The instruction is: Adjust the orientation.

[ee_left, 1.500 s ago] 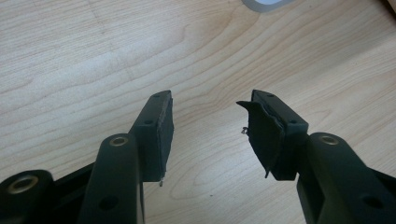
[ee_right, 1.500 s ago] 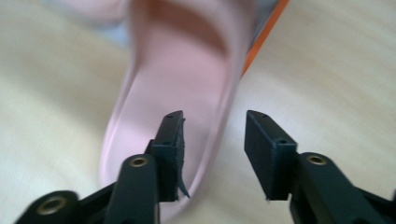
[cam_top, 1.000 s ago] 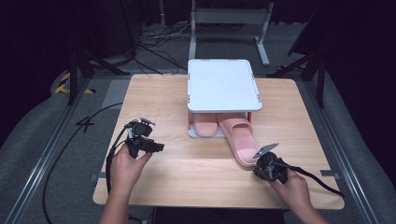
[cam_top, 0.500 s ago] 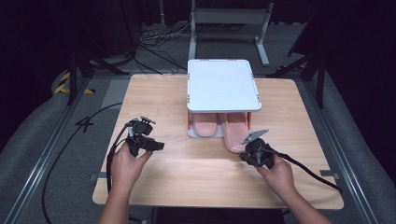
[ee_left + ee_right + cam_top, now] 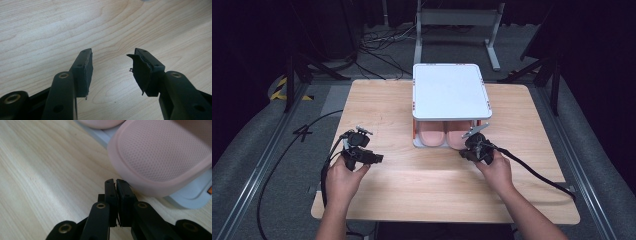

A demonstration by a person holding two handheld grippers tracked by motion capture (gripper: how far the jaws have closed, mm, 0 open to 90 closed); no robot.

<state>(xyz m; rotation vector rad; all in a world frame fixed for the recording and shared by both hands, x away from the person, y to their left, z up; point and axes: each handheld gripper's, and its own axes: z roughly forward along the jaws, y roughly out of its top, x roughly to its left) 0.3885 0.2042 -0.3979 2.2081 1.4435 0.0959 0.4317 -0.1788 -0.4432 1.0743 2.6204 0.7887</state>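
A white two-level rack [image 5: 451, 90] stands at the middle of the wooden table. Two pink slippers lie side by side on its lower shelf, the left slipper [image 5: 431, 134] and the right slipper [image 5: 456, 136]. My right gripper [image 5: 472, 145] is shut with nothing between its jaws, its tips against the near end of the right slipper [image 5: 160, 152]. In the right gripper view the shut tips [image 5: 116, 182] meet the slipper's rim just above the rack's base [image 5: 195, 197]. My left gripper [image 5: 374, 158] rests at the table's left, open and empty [image 5: 112, 60] over bare wood.
The wooden table [image 5: 377, 105] has free room left, right and in front of the rack. Cables [image 5: 532, 170] trail from both grippers across the table. A metal frame [image 5: 457, 20] stands on the floor behind the table.
My right gripper has moved left and toward the rack, shut. The right slipper, which lay angled out onto the table, now lies straight under the rack beside the other. The left gripper stayed put.
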